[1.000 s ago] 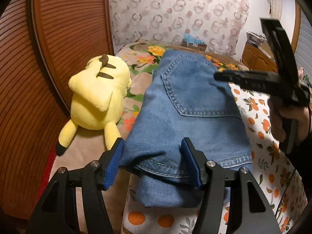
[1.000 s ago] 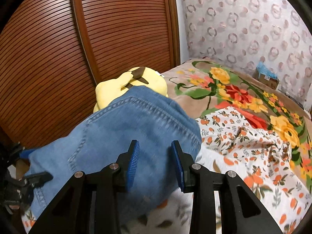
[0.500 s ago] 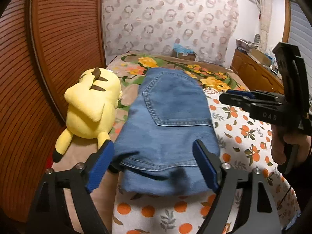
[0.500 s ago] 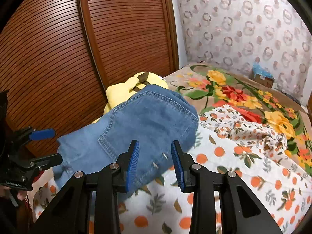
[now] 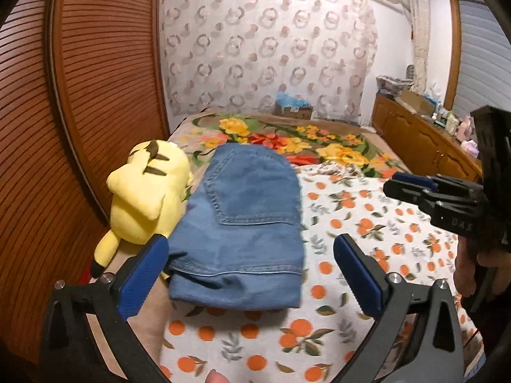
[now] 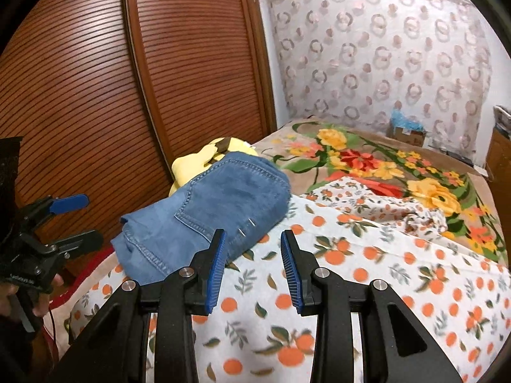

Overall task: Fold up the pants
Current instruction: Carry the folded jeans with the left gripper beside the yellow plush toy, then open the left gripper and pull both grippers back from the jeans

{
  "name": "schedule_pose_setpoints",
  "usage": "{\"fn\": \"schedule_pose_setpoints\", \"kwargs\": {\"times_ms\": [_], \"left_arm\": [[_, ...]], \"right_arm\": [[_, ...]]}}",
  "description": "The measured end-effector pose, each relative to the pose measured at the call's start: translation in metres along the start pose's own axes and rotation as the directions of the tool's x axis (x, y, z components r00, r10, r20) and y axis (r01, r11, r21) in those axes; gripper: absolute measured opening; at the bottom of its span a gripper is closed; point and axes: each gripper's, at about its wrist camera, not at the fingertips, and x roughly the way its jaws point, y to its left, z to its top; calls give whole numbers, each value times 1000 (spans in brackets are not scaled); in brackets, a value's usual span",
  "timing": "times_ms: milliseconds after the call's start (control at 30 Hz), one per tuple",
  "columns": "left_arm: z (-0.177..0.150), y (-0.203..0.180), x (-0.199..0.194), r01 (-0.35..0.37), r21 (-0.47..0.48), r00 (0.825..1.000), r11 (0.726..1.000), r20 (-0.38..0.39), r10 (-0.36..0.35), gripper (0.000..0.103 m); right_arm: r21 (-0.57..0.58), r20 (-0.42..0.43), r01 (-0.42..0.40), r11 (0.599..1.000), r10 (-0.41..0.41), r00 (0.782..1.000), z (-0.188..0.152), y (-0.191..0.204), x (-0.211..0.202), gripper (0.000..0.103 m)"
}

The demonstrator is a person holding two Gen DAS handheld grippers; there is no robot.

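On the orange-print sheet [image 5: 367, 223], beside the yellow plush toy [image 5: 147, 198], the folded jeans [image 5: 246, 233] lie as a thick, soft denim bundle. Your left gripper [image 5: 252, 274] is opening wide around nothing; the right gripper [image 6: 254, 265] stands part-open, empty. Lift clear without snagging stitched hems.

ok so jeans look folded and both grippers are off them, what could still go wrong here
The folded jeans lie close to the bed's edge with the yellow plush toy right against them; a nudge could slide them off. The left gripper, jaws opening, hangs just above the near hem and could snag it and spoil the fold. The right gripper is clear.
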Motion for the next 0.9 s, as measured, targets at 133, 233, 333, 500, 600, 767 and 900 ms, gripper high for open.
{"fn": "schedule_pose_setpoints", "kwargs": {"times_ms": [133, 233, 333, 500, 600, 767, 900], "left_arm": [[0, -16, -11, 14, -2, 1000, 1000, 21, -14, 103], [-1, -27, -15, 40, -7, 999, 999, 17, -40, 103], [-3, -40, -18, 55, -8, 998, 998, 13, -54, 103], [-8, -63, -26, 84, 16, 996, 996, 26, -84, 103], [-13, -77, -32, 81, 41, 996, 996, 34, -82, 103], [-19, -95, -43, 87, 61, 995, 994, 43, -89, 103], [-22, -105, -55, 87, 74, 994, 993, 58, -91, 103]], "right_arm": [[18, 23, 41, 999, -42, 999, -12, -3, -32, 41], [37, 30, 75, 997, -76, 997, -20, -3, -53, 44], [49, 49, 107, 993, -109, 993, -29, -3, -77, 47], [83, 64, 150, 985, -156, 986, -47, 1, -112, 53], [96, 69, 187, 978, -194, 979, -59, 6, -131, 57], [126, 75, 249, 960, -260, 963, -76, 12, -162, 61], [155, 86, 293, 943, -308, 947, -84, 15, -191, 62]]}}
